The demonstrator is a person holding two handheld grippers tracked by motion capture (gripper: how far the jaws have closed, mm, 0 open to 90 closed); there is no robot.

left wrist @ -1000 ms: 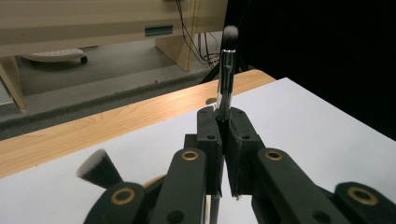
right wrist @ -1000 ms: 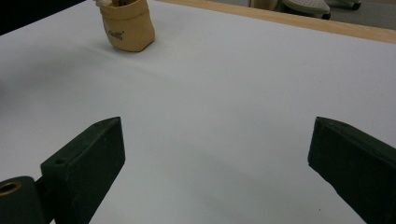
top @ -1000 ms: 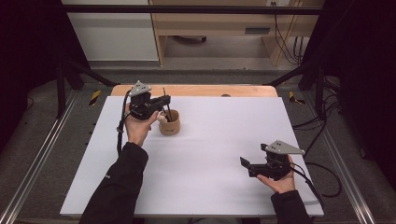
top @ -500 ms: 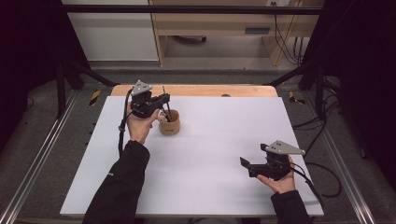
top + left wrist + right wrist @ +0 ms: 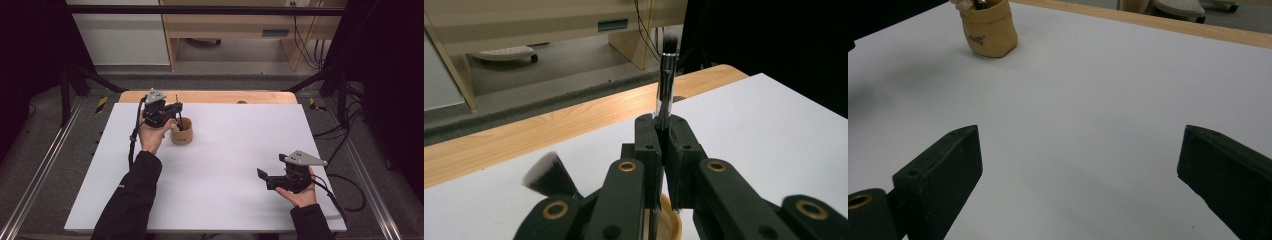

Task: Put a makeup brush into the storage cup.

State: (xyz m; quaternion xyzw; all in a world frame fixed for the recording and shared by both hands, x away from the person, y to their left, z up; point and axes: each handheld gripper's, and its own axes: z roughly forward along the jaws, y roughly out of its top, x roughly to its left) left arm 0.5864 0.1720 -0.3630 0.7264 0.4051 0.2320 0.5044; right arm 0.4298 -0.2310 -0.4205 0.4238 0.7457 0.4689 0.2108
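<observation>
My left gripper (image 5: pixel 177 111) is at the back left of the white table, above a small tan pouch (image 5: pixel 182 135). It is shut on the silver stem of a makeup brush (image 5: pixel 667 75), which stands upright with its dark, white-tipped bristles on top. In the left gripper view its two jaws (image 5: pixel 663 126) press together on that stem over the pouch's rim (image 5: pixel 671 220). A second brush head (image 5: pixel 549 175), black with white tips, sticks up to the left. My right gripper (image 5: pixel 263 176) rests low at the front right, open and holding nothing (image 5: pixel 1078 150).
The white sheet (image 5: pixel 235 135) covers most of the table, with a wooden strip (image 5: pixel 220 97) along its far edge. The right gripper view has the pouch (image 5: pixel 989 31) far off at the upper left. Cables (image 5: pixel 345 185) trail off the right side.
</observation>
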